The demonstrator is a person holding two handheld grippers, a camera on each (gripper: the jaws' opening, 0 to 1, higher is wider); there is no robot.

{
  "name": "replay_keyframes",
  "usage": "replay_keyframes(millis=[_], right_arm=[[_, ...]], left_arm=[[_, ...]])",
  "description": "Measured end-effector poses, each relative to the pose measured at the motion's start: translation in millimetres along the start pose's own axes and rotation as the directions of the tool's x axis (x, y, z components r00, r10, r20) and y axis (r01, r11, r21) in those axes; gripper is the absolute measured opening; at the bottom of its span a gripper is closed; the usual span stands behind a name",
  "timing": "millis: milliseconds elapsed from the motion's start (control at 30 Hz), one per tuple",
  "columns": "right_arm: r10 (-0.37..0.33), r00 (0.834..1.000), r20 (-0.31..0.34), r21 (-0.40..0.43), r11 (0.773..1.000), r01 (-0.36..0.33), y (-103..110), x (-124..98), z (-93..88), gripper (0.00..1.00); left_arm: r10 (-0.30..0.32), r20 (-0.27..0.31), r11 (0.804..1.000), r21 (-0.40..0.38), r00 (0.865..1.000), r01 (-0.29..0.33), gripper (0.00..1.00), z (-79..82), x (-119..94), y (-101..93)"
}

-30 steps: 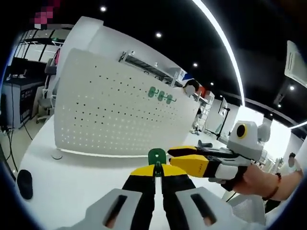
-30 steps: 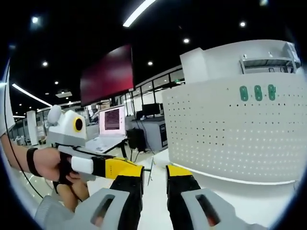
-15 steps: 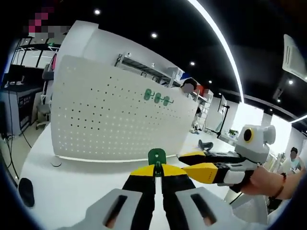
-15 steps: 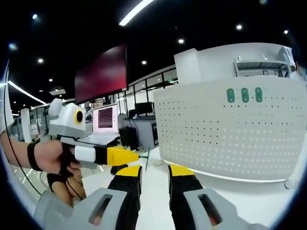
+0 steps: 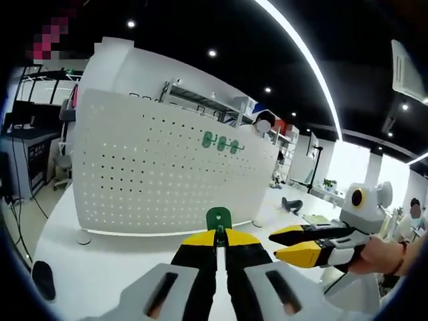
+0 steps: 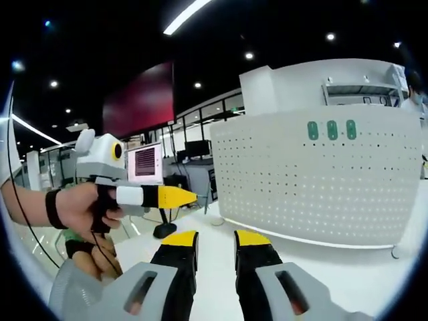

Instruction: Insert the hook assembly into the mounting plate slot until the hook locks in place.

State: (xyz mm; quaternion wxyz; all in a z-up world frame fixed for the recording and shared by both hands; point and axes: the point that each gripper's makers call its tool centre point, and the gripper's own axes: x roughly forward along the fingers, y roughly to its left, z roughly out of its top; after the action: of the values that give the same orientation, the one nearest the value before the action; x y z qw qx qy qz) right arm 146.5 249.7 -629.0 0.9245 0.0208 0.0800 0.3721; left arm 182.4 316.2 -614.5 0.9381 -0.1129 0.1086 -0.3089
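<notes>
White pegboard [image 5: 167, 174], three green hooks [image 5: 221, 141] mounted; left gripper [image 5: 219, 242] clamps fourth; right gripper [image 6: 215, 242] fingers apart.

Colours — white field, green accents, yellow-black tooling.

Mounting plate [image 5: 167, 170] white, regular grid of dark holes; three green hooks [image 5: 221, 141] near its top edge. Hook assembly [image 5: 218, 219] green, dark centre hole. Left gripper [image 5: 219, 242] black jaws with yellow tips, grey base; right gripper [image 6: 215, 242] the same — white housing, yellow-ringed lens. Table [image 6: 334, 281] white.
</notes>
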Motion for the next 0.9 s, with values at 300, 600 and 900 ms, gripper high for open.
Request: replay_keyframes(millis=[300, 600, 900], right_arm=[[-0.023, 1.0, 0.0, -0.03, 0.999, 0.023, -5, -6, 0.8, 0.25], [-0.062, 0.998, -0.002, -0.022, 0.998, 0.062, -13, -13, -4.2, 0.36], [-0.068, 0.998, -0.007, -0.018, 0.998, 0.068, -8, -18, -8.3, 0.38]], left_arm=[[0.042, 0.02, 0.999, 0.01, 0.999, -0.042, 0.03, 8.4, 9, 4.7], [0.058, 0.045, 0.998, 0.035, 0.997, -0.06, 0.03, 22.3, 23, 10.4], [0.075, 0.065, 0.996, 0.05, 0.995, -0.079, 0.03, 34.1, 35, 14.4]])
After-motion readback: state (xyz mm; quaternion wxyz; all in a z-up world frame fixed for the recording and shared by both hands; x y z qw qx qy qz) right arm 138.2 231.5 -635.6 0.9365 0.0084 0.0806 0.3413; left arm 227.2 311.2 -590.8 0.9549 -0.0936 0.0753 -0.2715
